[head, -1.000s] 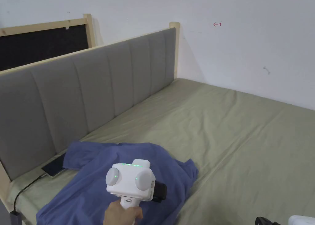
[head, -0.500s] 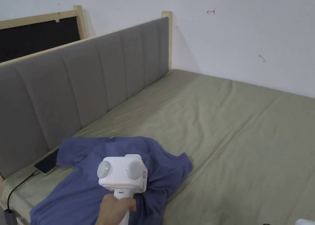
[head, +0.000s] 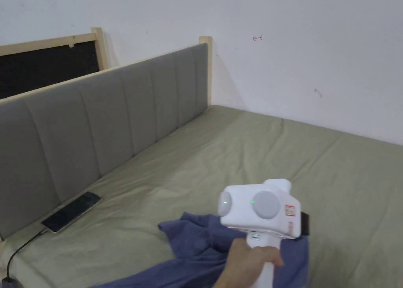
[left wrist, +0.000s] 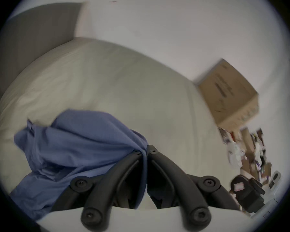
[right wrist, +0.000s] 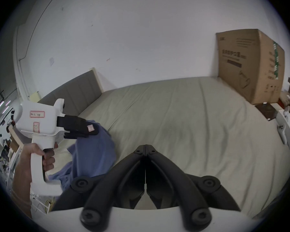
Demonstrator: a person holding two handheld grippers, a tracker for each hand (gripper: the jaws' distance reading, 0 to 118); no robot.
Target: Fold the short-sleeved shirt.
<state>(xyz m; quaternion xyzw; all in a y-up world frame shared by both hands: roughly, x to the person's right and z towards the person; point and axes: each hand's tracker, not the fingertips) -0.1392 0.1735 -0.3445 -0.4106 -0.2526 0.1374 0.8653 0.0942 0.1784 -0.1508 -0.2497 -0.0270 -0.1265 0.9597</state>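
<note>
Short-sleeved shirt [left wrist: 83,145], soft, light and likely to slump, is bunching on the bed [head: 244,155] as we are lifting a pinch of it in the closed left claw [left wrist: 145,151], the right claw [right wrist: 145,147] closing on nothing; hem corners would probably serve better.

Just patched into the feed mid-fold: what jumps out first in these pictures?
The crumpled blue short-sleeved shirt stands out, bunched and lifted off the olive-green bed sheet, with its cloth pinched between the shut jaws of the white left gripper. The right gripper is shut on nothing above bare sheet. A dark phone on a cable lies by the grey padded headboard, and a large brown cardboard box stands at the bed's far end.
</note>
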